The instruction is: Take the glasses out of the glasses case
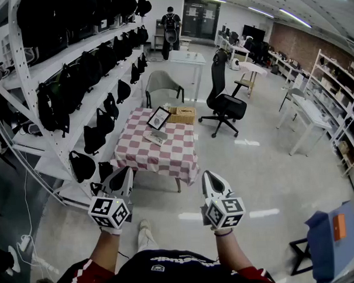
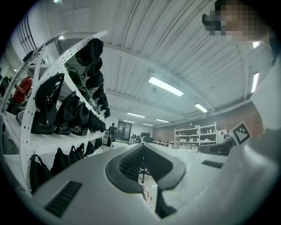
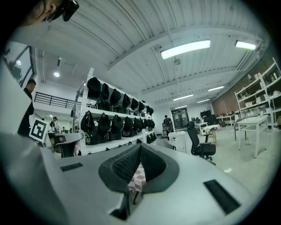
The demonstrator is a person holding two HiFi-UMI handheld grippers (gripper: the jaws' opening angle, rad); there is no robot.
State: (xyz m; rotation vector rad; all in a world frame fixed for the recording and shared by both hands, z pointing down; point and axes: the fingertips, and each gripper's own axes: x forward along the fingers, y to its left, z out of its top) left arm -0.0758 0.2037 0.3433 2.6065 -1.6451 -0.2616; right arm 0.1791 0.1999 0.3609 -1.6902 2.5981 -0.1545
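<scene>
Glasses case (image 1: 157, 137) waits untouched on the tabletop (image 1: 178, 153) mid-frame; left hand-held gripper (image 1: 124, 173) and right hand-held gripper (image 1: 208, 176), closed and empty, must first approach

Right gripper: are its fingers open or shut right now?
Shut: the right gripper shows its fingers meeting at the tips, with nothing held between them.

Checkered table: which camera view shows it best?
The head view: the whole checkered table shows, seen from above. The right gripper view shows only a sliver of its cloth between the jaws; the left gripper view, too little to tell.
</scene>
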